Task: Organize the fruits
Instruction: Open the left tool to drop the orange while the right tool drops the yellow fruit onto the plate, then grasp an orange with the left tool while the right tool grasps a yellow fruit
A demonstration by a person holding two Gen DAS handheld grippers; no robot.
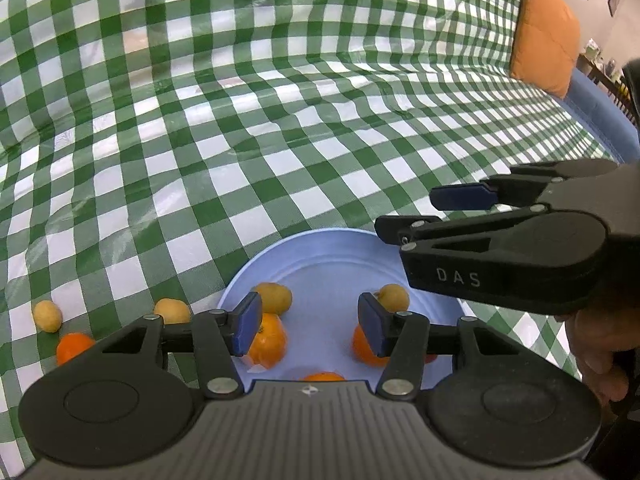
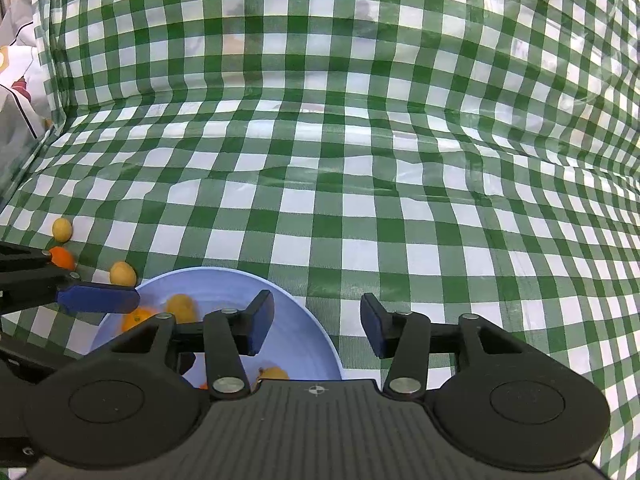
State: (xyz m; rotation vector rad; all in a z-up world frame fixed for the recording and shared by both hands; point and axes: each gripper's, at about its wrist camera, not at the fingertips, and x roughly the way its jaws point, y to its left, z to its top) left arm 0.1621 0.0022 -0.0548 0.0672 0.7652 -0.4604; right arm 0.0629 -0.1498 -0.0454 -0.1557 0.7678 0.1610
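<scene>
I am holding my left gripper, fingers released, over the blue bowl; right gripper released too; fetching the loose orange at nine o'clock next.

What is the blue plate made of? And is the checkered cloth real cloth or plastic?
The blue plate looks like smooth plastic or maybe enamel: even pale colour, soft sheen, thin raised rim. The checkered cloth looks like plastic-coated tablecloth, perhaps vinyl: it is shiny with glare patches and stiff wrinkles rather than soft folds.
</scene>
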